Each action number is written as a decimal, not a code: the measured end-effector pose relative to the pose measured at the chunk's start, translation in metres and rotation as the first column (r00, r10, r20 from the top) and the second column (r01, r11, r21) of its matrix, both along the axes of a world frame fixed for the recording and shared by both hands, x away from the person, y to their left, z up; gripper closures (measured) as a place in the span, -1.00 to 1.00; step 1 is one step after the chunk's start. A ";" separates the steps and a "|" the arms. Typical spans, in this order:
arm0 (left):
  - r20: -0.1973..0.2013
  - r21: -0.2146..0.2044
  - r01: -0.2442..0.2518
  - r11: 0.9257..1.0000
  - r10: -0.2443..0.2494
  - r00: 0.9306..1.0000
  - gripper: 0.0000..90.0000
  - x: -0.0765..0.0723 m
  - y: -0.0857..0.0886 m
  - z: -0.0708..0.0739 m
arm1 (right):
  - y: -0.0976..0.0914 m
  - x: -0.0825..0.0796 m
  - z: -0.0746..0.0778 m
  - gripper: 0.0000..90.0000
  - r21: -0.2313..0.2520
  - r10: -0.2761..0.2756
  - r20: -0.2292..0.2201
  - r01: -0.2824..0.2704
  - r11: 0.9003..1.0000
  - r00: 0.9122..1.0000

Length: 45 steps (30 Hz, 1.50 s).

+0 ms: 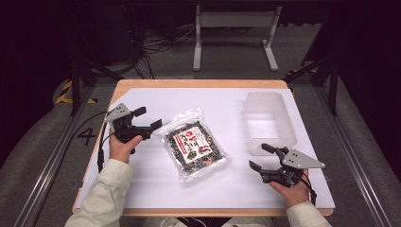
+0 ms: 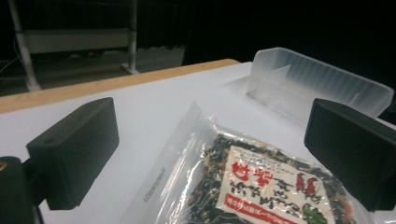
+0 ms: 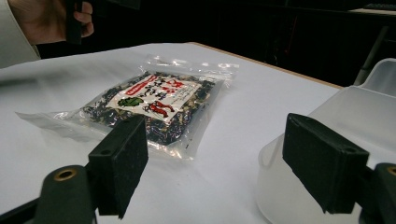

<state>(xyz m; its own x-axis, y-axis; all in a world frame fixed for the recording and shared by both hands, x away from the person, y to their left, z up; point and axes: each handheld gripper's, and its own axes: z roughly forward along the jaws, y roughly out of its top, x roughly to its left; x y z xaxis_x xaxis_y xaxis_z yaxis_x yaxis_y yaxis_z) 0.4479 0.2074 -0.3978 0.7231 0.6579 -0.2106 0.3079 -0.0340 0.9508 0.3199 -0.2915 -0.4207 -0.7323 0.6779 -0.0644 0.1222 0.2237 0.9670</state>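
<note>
Two sleeves come in from the bottom of the high view, and each hand holds a gripper. On the left side, the left gripper (image 1: 143, 119) sits just beside the top left corner of the bag (image 1: 194, 143). Its fingers (image 2: 74, 151) are wide apart and hold nothing. In the left gripper view the bag lies between them and a little farther off, not touching them.

On the right side, the right gripper (image 1: 261, 157) is near the front end of the bin (image 1: 288, 125). Its fingers (image 3: 120, 164) are also wide apart and hold nothing.

That bag is clear plastic with dark dried bits inside and a white and red label. It lies flat in the middle of the table (image 1: 142, 184), turned a bit sideways. A white sheet covers the table. See-through and made of plastic, the bin stands to the right of the bag, apart from it.
</note>
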 end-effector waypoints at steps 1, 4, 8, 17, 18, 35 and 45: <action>-0.016 -0.004 -0.004 1.000 0.004 1.000 -0.89 0.002 0.000 -0.003 | 0.000 -0.001 0.000 -0.49 0.000 0.000 0.001 0.000 1.000 1.000; -0.055 0.010 -0.018 1.000 0.019 0.998 -0.87 0.010 -0.001 -0.011 | -0.002 -0.002 0.000 -0.49 -0.004 -0.006 0.000 0.006 1.000 1.000; -0.080 0.019 -0.025 1.000 0.026 0.996 -0.84 0.015 -0.001 -0.018 | -0.004 -0.005 -0.001 -0.49 -0.004 -0.011 -0.005 0.011 1.000 1.000; -0.210 0.068 -0.040 0.997 0.054 0.976 -0.81 0.027 -0.002 -0.035 | -0.005 -0.008 -0.001 -0.49 -0.004 -0.014 -0.004 0.014 1.000 1.000; -0.215 0.074 -0.040 0.996 0.055 0.975 -0.81 0.028 -0.002 -0.037 | -0.005 -0.008 -0.001 -0.49 -0.004 -0.013 -0.005 0.013 1.000 1.000; -0.381 0.159 -0.030 0.987 0.089 0.920 -0.72 0.040 -0.010 -0.058 | -0.006 -0.012 -0.002 -0.47 -0.019 -0.024 -0.013 0.024 1.000 1.000; -0.396 0.149 0.011 0.989 0.049 0.917 -0.49 0.040 -0.012 -0.060 | -0.005 -0.012 -0.001 -0.46 -0.013 -0.019 -0.008 0.019 1.000 1.000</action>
